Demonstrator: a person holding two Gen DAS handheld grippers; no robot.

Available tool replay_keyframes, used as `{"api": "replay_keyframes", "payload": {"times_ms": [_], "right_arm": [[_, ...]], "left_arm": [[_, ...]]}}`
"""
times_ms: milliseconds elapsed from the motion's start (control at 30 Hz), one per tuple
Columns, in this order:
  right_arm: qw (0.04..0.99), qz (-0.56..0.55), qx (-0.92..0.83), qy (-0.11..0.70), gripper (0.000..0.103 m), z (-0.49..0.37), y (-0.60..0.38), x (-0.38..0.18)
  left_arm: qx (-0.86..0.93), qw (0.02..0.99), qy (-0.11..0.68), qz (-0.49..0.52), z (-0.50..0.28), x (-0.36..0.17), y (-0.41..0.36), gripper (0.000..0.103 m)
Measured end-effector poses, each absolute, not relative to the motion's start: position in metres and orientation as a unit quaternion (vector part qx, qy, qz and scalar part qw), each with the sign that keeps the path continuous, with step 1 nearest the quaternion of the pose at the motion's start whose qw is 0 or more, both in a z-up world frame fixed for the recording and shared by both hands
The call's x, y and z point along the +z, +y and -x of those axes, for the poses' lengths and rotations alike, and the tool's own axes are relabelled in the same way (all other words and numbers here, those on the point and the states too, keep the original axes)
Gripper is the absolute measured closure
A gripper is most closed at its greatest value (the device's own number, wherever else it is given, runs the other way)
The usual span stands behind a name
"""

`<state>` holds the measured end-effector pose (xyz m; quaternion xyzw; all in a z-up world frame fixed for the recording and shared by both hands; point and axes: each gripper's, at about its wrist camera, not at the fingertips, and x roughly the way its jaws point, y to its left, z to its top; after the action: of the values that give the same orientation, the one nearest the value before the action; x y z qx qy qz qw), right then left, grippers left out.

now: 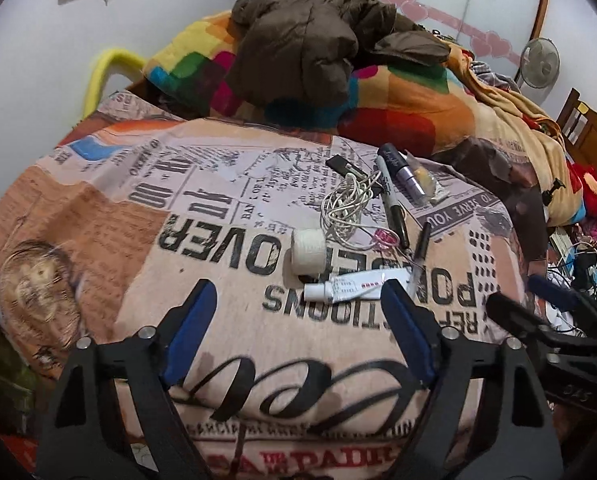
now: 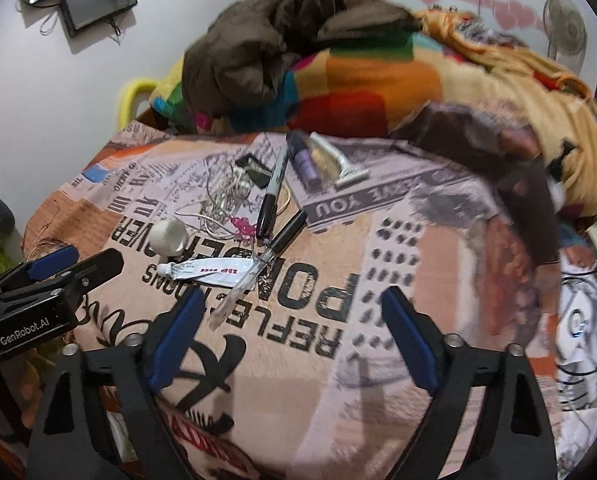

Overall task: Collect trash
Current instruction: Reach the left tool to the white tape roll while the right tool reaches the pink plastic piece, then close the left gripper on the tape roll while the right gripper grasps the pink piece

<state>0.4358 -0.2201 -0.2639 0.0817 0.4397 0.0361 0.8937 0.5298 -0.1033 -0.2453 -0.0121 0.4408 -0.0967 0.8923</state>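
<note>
Both grippers hang over a newspaper-print bedspread, jaws apart and empty; the left gripper has a white ointment tube just ahead of its right finger, a roll of white tape beyond that, then a tangled white cable, black markers and a purple tube further ahead; the right gripper sees this clutter ahead to its left, a clear wrapper nearest its left finger.

Black left gripper and right gripper, blue-padded fingers, silver screws, "GenRobot.AI" marking
</note>
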Motion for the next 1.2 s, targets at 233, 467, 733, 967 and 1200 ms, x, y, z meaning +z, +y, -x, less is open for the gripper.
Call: {"api": "replay_keyframes", "payload": {"times_ms": [233,467,733,967,1200], "right_arm": [[0.885,-0.09,0.051,0.455,0.047,-0.465,-0.216,-0.279],[0.879,-0.051,0.101,0.463,0.074,-0.49,-0.197,-0.284],[0.877,-0.036,0.115,0.465,0.081,-0.507,-0.183,-0.293],[0.875,-0.012,0.118,0.47,0.084,-0.524,-0.173,-0.301],[0.877,-0.004,0.117,0.466,0.085,-0.528,-0.172,-0.306]], "left_arm": [[-0.105,0.887,0.449,0.008,-0.561,-0.27,-0.109,0.039],[-0.109,0.878,0.466,0.023,-0.579,-0.292,-0.106,0.055],[-0.121,0.877,0.464,0.027,-0.583,-0.3,-0.105,0.075],[-0.126,0.878,0.46,0.045,-0.582,-0.303,-0.094,0.081],[-0.125,0.879,0.457,0.043,-0.576,-0.306,-0.088,0.088]]}}
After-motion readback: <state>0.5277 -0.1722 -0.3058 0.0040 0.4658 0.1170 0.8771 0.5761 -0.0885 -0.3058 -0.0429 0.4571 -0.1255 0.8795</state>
